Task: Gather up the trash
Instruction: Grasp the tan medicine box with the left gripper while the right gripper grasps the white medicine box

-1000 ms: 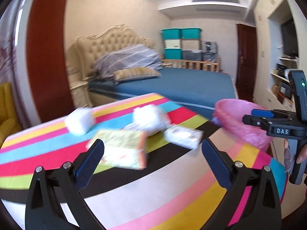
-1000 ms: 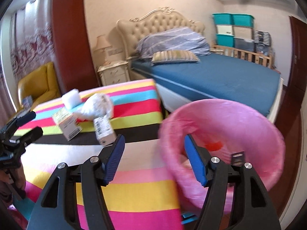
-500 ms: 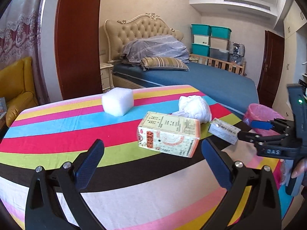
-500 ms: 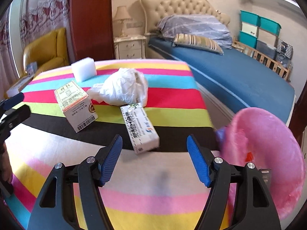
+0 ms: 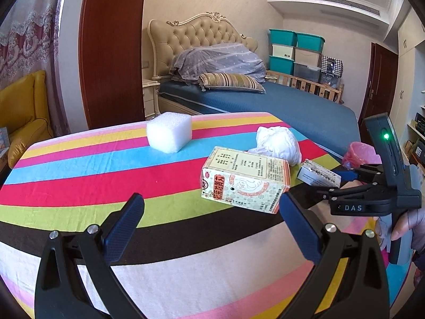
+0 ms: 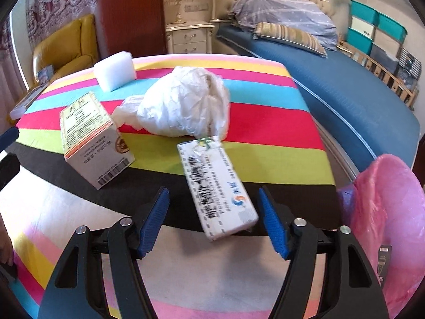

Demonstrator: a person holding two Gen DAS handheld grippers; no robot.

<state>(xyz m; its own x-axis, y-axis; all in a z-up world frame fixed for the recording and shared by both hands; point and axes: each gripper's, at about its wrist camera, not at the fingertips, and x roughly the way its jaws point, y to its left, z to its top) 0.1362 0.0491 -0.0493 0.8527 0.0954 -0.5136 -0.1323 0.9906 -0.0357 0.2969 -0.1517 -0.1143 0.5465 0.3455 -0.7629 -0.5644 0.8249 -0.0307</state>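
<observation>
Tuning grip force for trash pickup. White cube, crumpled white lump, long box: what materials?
White cube: looks like soft foam; matte, grainy faces. Crumpled lump: seemingly thin plastic film; translucent, shiny creases. Long box: apparently glossy printed cardboard; sharp folded edges, printed text. It lies between the closing jaws of the right gripper, which are not yet touching it.

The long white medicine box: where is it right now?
In the right wrist view the long white medicine box lies on the striped tablecloth just below the crumpled white bag, left of the pink bin.
</observation>
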